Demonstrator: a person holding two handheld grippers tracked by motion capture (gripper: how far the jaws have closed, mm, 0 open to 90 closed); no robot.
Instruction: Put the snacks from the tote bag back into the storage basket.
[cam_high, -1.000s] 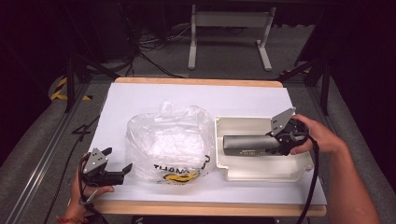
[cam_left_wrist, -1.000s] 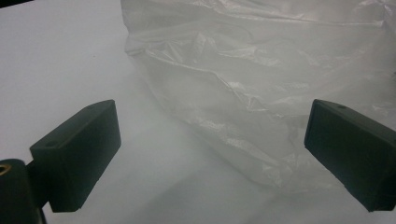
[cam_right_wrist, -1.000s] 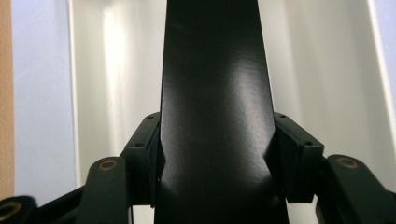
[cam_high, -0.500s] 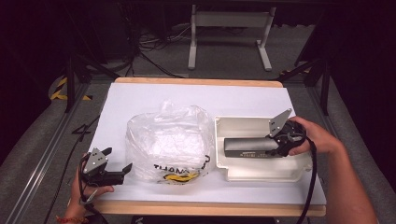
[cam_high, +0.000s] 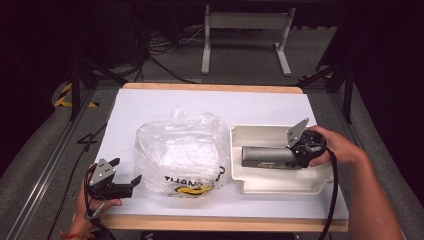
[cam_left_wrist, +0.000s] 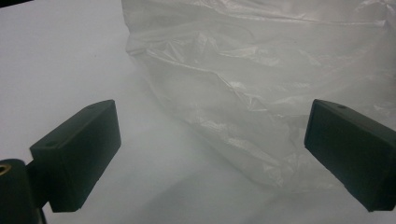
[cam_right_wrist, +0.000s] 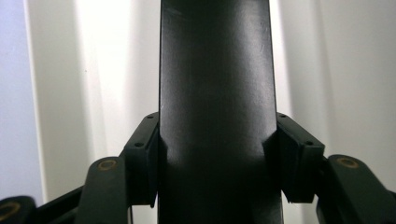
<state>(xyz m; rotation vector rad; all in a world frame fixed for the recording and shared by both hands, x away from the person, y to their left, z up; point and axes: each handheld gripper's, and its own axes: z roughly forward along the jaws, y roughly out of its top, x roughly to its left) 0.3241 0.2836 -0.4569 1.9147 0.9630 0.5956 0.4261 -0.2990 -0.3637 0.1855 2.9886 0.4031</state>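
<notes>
Near the right edge of the tabletop (cam_high: 150, 107) sits a white tray (cam_high: 280, 185), and over it we hold our right tongs (cam_high: 296, 155) pinching one end of a dark grey bar (cam_high: 265, 156), which lies lengthwise above the tray's hollow; in the right gripper view both pads press the bar's (cam_right_wrist: 215, 93) flanks. At the front left corner our left tongs (cam_high: 127, 184) rest spread wide, holding nothing, just beside a crumpled clear plastic bag (cam_high: 180, 150) lying mid-tabletop.

Clear plastic bag (cam_high: 181, 152) with black print, partly readable as "THAN", above a yellow mark
</notes>
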